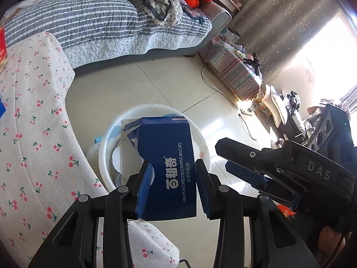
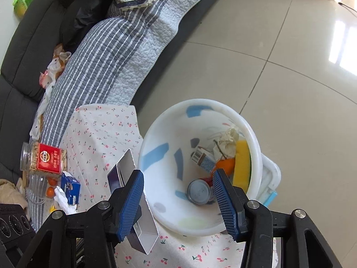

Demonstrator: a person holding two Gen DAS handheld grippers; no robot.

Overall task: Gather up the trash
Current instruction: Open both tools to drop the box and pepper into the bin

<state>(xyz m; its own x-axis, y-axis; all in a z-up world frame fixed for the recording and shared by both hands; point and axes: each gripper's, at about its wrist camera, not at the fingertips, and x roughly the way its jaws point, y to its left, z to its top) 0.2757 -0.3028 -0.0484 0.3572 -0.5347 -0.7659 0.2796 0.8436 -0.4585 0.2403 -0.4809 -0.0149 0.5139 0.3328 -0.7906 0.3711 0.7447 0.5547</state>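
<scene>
A dark blue biscuit box [image 1: 169, 156] stands between the pads of my left gripper [image 1: 173, 164], which is shut on it and holds it over the white bin [image 1: 156, 107]. In the right wrist view the same box [image 2: 127, 165] shows its open silver end at the bin's left rim. My right gripper [image 2: 177, 173] hangs open above the white bin [image 2: 165, 131] with nothing between its fingers; it also shows in the left wrist view as the right gripper [image 1: 223, 156]. Inside the bin lie a can [image 2: 199, 192], a small carton [image 2: 204, 159], crumpled paper [image 2: 226, 141] and a yellow sponge [image 2: 242, 163].
A table with a cherry-print cloth [image 2: 100, 134] stands beside the bin, carrying a red-labelled jar [image 2: 42, 159], a blue box [image 2: 71, 186] and oranges [image 2: 50, 191]. A sofa with a striped quilt [image 2: 107, 51] lies behind. A tiled floor [image 2: 290, 78] with a cable [image 1: 214, 84] spreads to the right.
</scene>
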